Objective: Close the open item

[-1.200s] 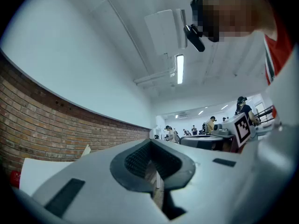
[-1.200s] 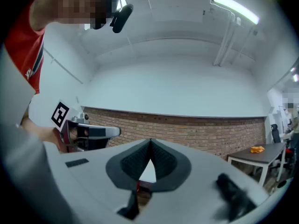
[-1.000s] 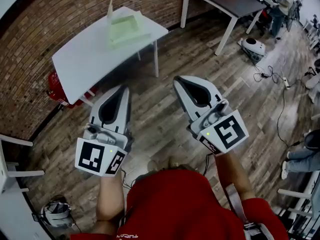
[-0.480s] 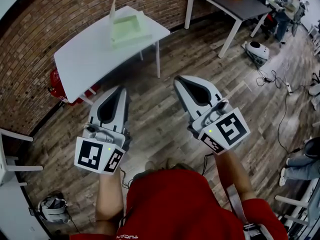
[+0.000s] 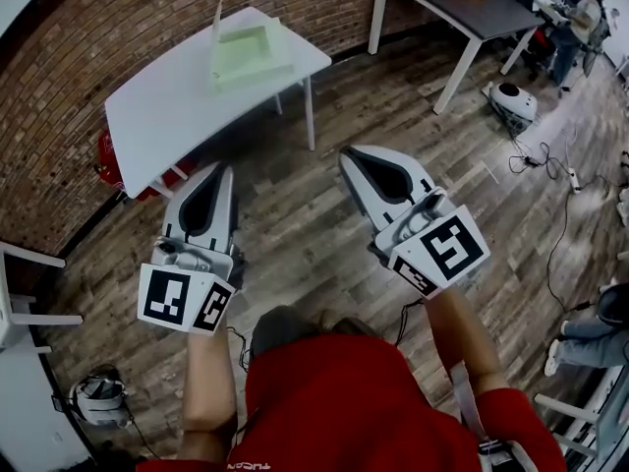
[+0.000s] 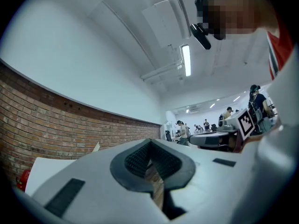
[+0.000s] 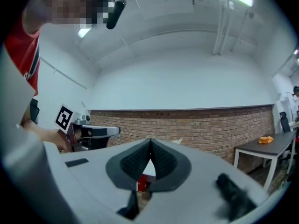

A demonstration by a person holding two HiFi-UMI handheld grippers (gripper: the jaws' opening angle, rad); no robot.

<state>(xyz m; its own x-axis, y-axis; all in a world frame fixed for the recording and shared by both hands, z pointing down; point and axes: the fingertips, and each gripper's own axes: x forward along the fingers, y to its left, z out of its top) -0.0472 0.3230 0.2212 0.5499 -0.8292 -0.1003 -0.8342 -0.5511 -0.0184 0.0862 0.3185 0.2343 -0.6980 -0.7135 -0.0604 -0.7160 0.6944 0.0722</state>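
As the scene is viewed from above, these are found over a wooden floor (image 5: 295, 214):
Left gripper (image 5: 220, 171): jaws pressed together, nothing gripped.
Open box (image 5: 248, 55): pale green, lid raised, set on white table (image 5: 162, 116), well apart from both grippers.
Right gripper (image 5: 348, 155): jaws closed, empty.

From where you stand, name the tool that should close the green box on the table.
Left, probably. The left tool is nearer the white table and points almost straight at the open green box, whose raised lid stands on that side. The right tool sits farther off. Both are shut and empty.
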